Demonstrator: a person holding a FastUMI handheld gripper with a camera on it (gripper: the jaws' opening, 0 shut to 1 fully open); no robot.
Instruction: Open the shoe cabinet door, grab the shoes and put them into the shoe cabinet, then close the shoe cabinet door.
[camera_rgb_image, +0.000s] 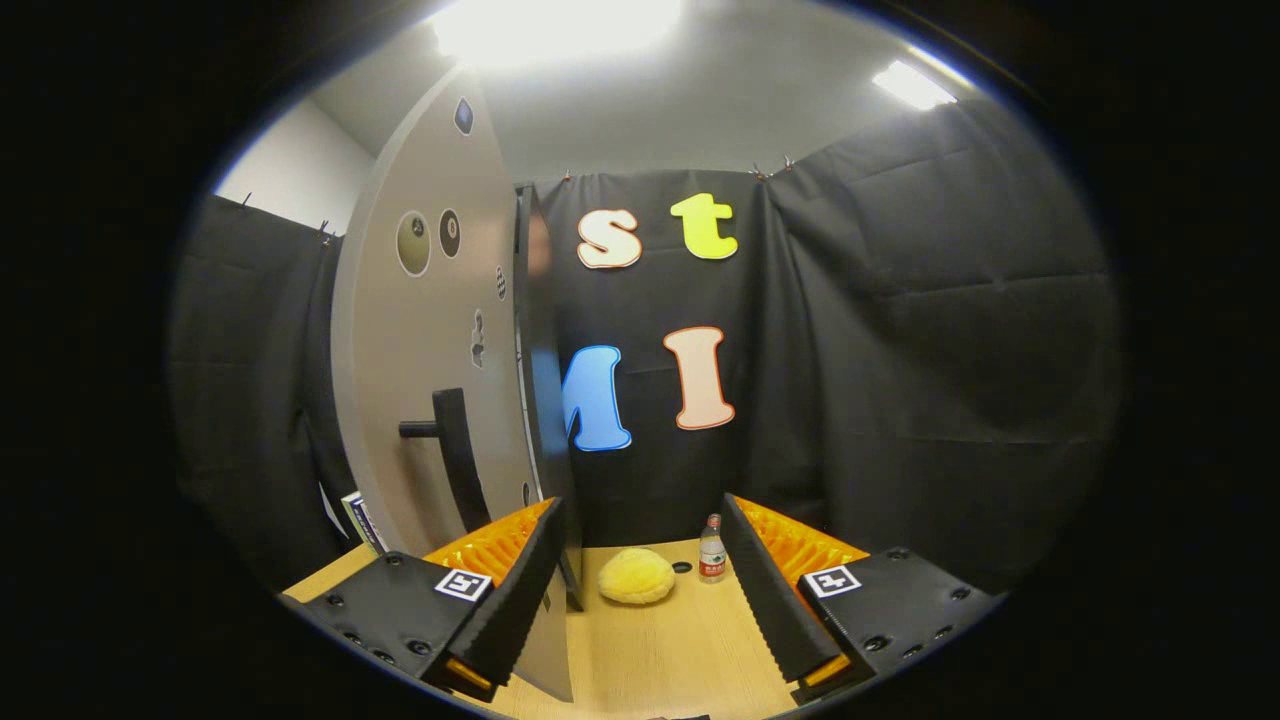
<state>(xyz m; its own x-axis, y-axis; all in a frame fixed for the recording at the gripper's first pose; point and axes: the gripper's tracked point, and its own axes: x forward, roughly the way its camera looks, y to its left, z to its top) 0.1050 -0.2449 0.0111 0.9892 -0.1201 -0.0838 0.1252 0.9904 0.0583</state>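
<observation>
Grey cabinet door (430, 330) looks stiff and light; its black handle (455, 455) suits gripping. Gripper (640, 610) gapes wide, holding nothing, yellow slipper (636, 576) ahead.

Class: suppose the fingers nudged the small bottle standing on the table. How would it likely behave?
The bottle stands upright and narrow, so it would probably tip easily. It looks like clear plastic, so likely light. Being round, it may roll once down. The gripper is open, its fingers apart before it.

gripper (640, 600) fingers spread wide over the wooden table (650, 660); grey cabinet door (430, 350) with black handle (455, 455) at left; yellow slipper (636, 576) and small bottle (712, 550) centre, beyond the fingers.
</observation>
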